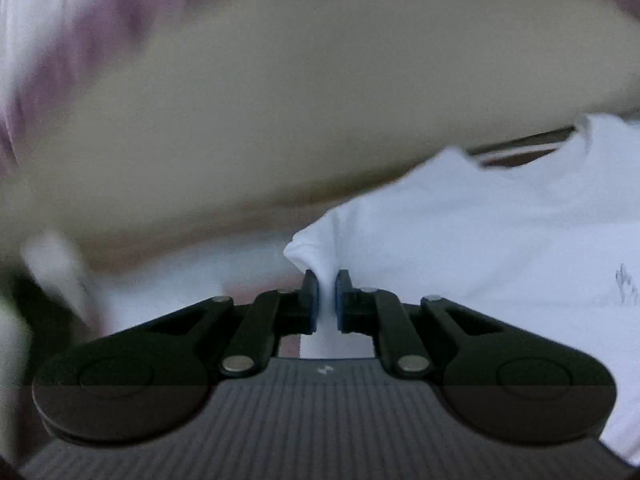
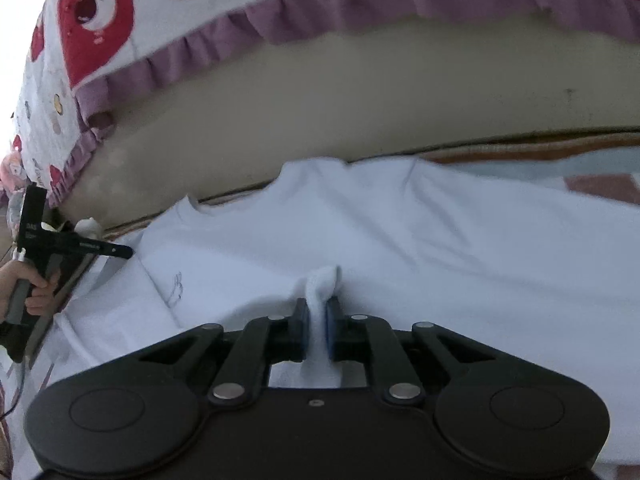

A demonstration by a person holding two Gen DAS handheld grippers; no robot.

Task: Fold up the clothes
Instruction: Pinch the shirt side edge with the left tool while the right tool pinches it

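A white T-shirt (image 2: 400, 236) lies spread out in front of a bed. In the right wrist view my right gripper (image 2: 318, 308) is shut on a bunched fold of the shirt's cloth. In the left wrist view my left gripper (image 1: 327, 284) is shut on a pinched corner of the same white shirt (image 1: 480, 232), whose neck opening shows at the upper right. The left gripper also shows at the far left of the right wrist view (image 2: 120, 251), held by a hand at the shirt's left edge. A small grey print marks the shirt (image 2: 176, 286).
A beige mattress side (image 2: 320, 112) rises just behind the shirt. Above it hangs a white quilt with red cartoon prints and a purple ruffle (image 2: 240, 32). A patterned rug or mat (image 2: 592, 184) lies under the shirt at the right. The left wrist view is motion-blurred.
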